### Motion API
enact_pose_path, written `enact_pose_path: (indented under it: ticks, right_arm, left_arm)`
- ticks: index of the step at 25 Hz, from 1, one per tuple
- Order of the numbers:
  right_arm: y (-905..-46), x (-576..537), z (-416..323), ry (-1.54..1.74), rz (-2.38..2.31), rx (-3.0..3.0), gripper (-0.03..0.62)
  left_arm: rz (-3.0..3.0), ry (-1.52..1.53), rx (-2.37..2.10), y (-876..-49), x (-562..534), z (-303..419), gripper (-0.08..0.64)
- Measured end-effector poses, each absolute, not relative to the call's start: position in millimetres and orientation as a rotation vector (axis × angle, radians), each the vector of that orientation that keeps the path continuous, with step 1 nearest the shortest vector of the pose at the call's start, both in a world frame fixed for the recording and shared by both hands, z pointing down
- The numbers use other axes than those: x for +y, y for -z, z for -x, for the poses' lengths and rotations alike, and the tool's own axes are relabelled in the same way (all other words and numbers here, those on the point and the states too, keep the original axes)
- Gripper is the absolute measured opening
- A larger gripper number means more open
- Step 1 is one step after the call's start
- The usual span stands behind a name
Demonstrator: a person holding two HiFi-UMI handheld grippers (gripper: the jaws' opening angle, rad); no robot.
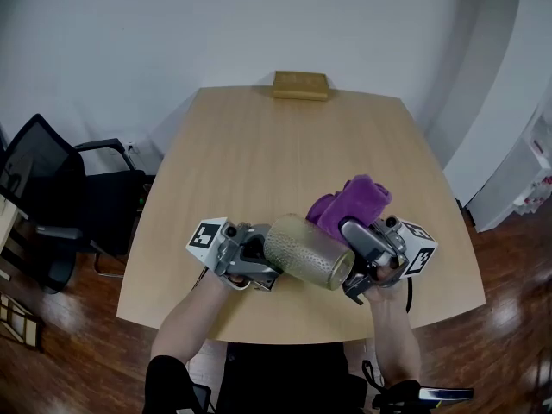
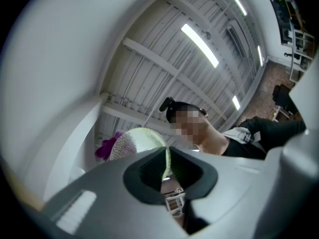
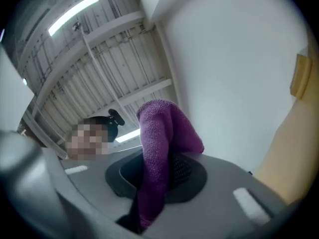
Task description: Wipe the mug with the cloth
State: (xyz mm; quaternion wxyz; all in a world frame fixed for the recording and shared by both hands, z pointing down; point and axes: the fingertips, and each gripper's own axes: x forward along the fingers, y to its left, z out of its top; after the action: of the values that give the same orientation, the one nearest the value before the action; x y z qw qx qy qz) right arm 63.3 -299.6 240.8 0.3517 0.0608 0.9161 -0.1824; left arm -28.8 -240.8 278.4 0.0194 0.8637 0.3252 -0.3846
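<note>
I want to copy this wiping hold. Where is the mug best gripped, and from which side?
By the thin wall at its rim, end-on from the side away from the cloth, as the left gripper does. The mug looks too wide across for the jaws, and this likely leaves its textured side free for wiping.

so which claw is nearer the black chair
Left. The left claw, gripping the mug, is on the side of the chair; the right claw, holding the cloth, is beyond the mug, farther off.
</note>
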Motion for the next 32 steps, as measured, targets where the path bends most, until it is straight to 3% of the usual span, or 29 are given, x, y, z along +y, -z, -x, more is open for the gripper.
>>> enact_pose_path:
  ticks: [8, 15, 20, 27, 32]
  right_arm:
    - [-306.3, -364.4, -51.0, 0.605, 0.380, 2.533, 0.060]
    - [-240.9, -342.2, -114.7, 0.368, 0.339, 2.213, 0.060]
    - [-246.8, -333.5, -93.5, 0.334, 0.260, 2.239, 0.060]
    - [-318.9, -360.2, -25.0, 0.576, 0.463, 2.506, 0.055]
    - [-317.0, -365.9, -52.8, 0.385, 0.729, 2.585, 0.055]
  left_arm:
    - [-2.637, 1.262, 0.815, -269.4, -261.5, 21.4, 0.043]
    - [-2.382, 1.480, 0.547, -255.3, -317.1, 52.3, 0.043]
    - [-2.382, 1.468, 0.587, -254.4, -307.0, 43.5, 0.043]
    - [-2.418, 1.444, 0.591, -253.9, -301.1, 38.4, 0.046]
    - [-2.342, 1.490, 0.410, -260.1, -331.2, 45.7, 0.043]
